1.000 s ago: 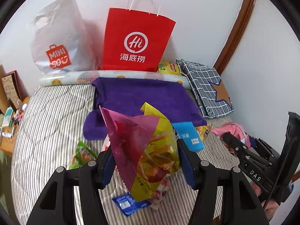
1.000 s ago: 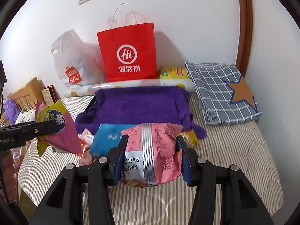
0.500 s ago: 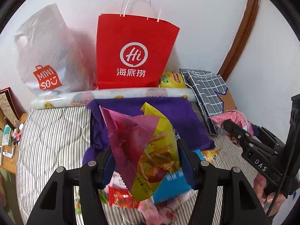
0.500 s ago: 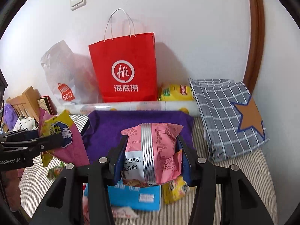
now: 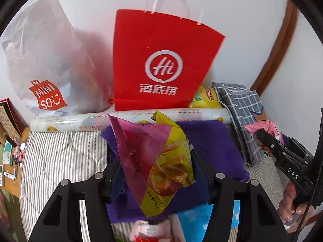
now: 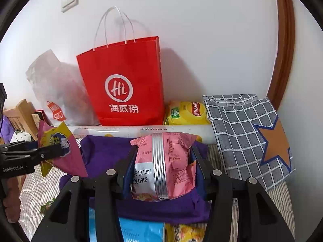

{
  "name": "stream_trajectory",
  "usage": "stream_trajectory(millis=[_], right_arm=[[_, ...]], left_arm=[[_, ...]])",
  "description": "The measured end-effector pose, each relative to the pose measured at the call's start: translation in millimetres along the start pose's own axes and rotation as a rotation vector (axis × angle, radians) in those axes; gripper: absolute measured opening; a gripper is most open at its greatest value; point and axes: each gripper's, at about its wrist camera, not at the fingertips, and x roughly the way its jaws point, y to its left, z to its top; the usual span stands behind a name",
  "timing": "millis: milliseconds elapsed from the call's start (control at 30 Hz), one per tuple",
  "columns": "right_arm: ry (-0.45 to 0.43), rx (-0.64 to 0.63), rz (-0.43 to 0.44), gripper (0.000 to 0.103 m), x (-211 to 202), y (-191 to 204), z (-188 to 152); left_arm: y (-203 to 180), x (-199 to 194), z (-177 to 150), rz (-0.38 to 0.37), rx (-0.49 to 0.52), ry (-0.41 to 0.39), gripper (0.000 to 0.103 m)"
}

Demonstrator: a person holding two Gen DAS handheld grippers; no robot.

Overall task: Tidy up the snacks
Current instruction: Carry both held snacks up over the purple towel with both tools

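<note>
My left tongs (image 5: 156, 173) are clamped on a magenta-and-yellow chip bag (image 5: 155, 161), held above the purple cloth (image 5: 214, 147). Ahead of them, past a white roll (image 5: 129, 119), stands the red paper bag (image 5: 161, 60). To the right, my right tongs (image 6: 161, 165) grip a pink snack packet (image 6: 167, 161) over the same cloth; beyond lies a yellow chip bag (image 6: 185, 113), with a checked pillow (image 6: 248, 133) to the right.

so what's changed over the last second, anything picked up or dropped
Nothing picked up or dropped. Both grippers carried their packets toward the red paper bag at the wall, which now looms larger. The left gripper stays clamped on the pink-and-yellow chip bag, the right gripper on the pink snack packet.
</note>
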Motion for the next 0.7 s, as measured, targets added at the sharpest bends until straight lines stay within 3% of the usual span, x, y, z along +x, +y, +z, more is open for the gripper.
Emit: stream_trajectory(millis=[400,700], right_arm=[[0.099,0.005,0.013,0.049,82.4,-4.2,6.4],[0.195,-0.022,0.008,0.049,135.7,-4.4,-0.7]], left_arm=[[27.2,66.8,16.5,0.003,-0.052,0.07,0.059],[39.8,111.1,8.1,0.011,-0.068,0.153,0.059]])
